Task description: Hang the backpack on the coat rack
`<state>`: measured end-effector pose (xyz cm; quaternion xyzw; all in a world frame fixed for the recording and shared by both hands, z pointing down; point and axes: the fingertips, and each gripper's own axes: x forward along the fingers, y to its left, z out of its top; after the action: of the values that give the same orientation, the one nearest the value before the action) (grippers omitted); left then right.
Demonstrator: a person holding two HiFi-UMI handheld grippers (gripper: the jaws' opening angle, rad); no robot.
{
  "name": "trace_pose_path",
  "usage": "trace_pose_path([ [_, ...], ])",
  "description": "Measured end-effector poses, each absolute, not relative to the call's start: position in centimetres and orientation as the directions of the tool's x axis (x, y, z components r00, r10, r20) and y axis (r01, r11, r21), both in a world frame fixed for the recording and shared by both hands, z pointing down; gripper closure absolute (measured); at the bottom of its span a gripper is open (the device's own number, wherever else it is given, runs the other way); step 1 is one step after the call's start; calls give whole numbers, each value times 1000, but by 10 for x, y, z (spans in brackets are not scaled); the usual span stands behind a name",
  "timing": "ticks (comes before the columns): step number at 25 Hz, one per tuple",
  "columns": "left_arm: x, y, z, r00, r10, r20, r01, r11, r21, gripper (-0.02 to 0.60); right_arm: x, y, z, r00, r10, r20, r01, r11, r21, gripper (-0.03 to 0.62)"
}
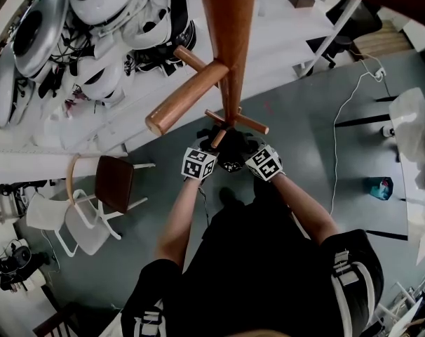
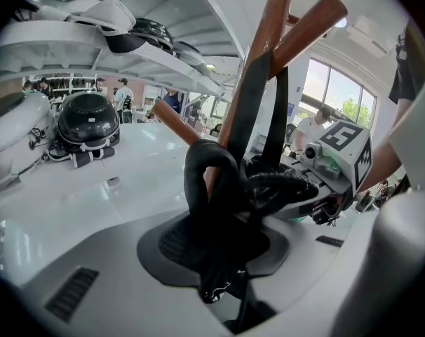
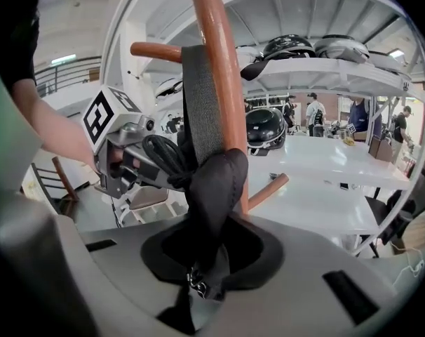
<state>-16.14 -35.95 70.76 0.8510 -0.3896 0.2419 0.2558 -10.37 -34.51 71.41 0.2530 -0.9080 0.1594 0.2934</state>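
White shelves (image 3: 339, 72) with helmets (image 3: 286, 46) behind coat rack (image 3: 216, 62), backpack strap (image 3: 202, 97) on it.

Bright, even daylight fills my views. In the left gripper view a window (image 2: 339, 93) at far right glares white. Both gripper views bend hard at the edges, corners black; the near backpack strap (image 2: 212, 181) shows as detailless black. My head view is sharp, shadows soft.
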Motion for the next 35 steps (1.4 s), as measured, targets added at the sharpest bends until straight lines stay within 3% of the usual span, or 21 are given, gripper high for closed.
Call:
trace_pose_path([
  [6, -175, -357, 710, 579, -576, 578, -806, -512, 298, 430, -112, -344, 713, -686, -383, 619, -547, 832, -92, 491],
  [15, -189, -348, 707, 552, -619, 559, -828, -488, 276, 350, -88, -333, 727, -666, -414, 621, -578, 812, -78, 365],
  [25, -216, -302, 686, 537, -674, 507, -843, -435, 315, 333, -60, -300, 717, -658, -449, 605, -626, 772, -108, 365],
  [30, -224, -269, 671, 543, -687, 484, -840, -448, 307, 353, -68, -275, 689, -698, -432, 571, -592, 797, -120, 488],
  [32, -225, -256, 665, 548, -686, 480, -837, -444, 320, 425, -77, -266, 677, -707, -427, 564, -571, 815, -97, 569],
  [33, -225, -250, 661, 550, -685, 478, -835, -442, 327, 479, -82, -261, 675, -709, -416, 570, -554, 829, -83, 579],
  [35, -222, -238, 654, 542, -691, 478, -840, -457, 291, 519, -92, -250, 673, -711, -393, 583, -513, 857, -49, 579],
])
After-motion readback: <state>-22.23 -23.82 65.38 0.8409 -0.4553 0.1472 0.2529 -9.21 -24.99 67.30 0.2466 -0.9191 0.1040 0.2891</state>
